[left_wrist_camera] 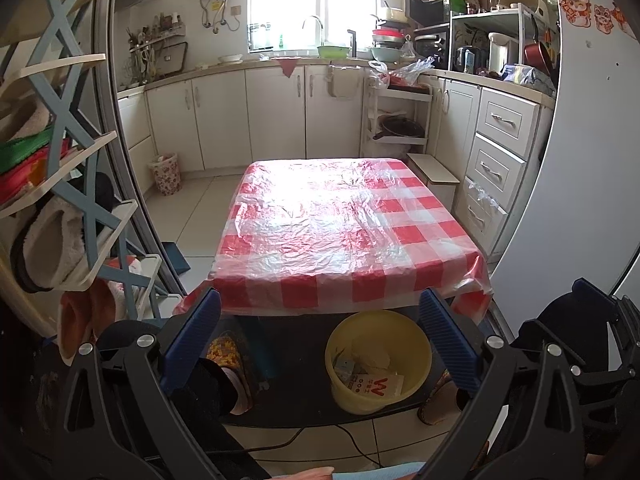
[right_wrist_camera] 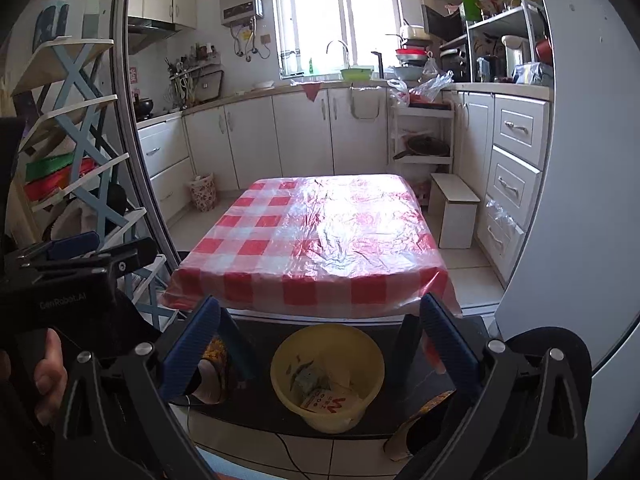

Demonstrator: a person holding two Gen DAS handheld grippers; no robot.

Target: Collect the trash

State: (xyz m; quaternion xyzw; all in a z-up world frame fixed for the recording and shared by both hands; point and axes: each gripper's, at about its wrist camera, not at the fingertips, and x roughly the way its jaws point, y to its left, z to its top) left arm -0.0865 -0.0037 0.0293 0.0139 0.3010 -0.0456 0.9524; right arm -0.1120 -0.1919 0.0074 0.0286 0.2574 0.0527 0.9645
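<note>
A yellow bucket (left_wrist_camera: 378, 362) stands on the floor in front of the low table and holds paper scraps and a white packet with a red W (left_wrist_camera: 374, 386). It also shows in the right wrist view (right_wrist_camera: 327, 376). My left gripper (left_wrist_camera: 320, 340) is open and empty, held above and before the bucket. My right gripper (right_wrist_camera: 320, 344) is open and empty too, at much the same height. The left gripper's body (right_wrist_camera: 80, 276) shows at the left of the right wrist view. The table (left_wrist_camera: 344, 220) has a red-and-white checked cloth under clear plastic, with nothing on it.
A shoe rack (left_wrist_camera: 68, 184) stands at the left by a door frame. A white fridge (left_wrist_camera: 592, 184) fills the right. A flowered bin (left_wrist_camera: 165, 173) stands by the cabinets, a white stool (right_wrist_camera: 456, 210) right of the table. A cable (left_wrist_camera: 320, 436) runs across the floor.
</note>
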